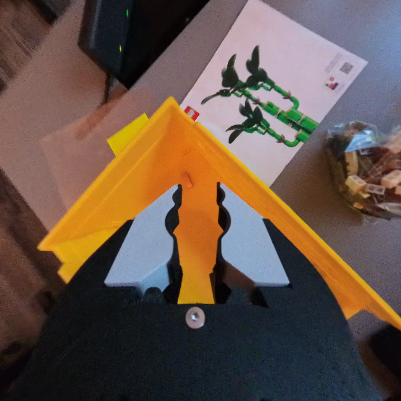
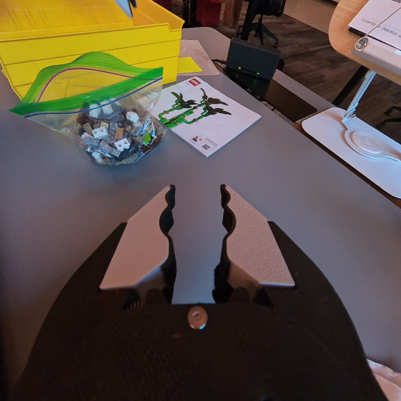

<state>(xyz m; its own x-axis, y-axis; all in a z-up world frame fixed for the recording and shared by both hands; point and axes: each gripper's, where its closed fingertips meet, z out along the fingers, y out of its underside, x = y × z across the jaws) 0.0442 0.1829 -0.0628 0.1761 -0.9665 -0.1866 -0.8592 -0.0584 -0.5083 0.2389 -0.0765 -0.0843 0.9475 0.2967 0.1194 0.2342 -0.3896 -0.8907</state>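
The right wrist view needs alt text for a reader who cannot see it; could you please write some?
The open, empty right claw hovers over a grey table. Beyond it sit a zip bag of small bricks, an instruction booklet and a yellow bin.

A clear zip bag (image 2: 98, 121) of small bricks stands on the grey table (image 2: 282, 195). At its three o'clock lies a booklet (image 2: 208, 121); at twelve, a yellow bin (image 2: 91, 41).

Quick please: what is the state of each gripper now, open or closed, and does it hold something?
Left gripper: open, holding nothing, inside the yellow bin, near a small orange piece.
Right gripper: open, holding nothing, above the grey table.
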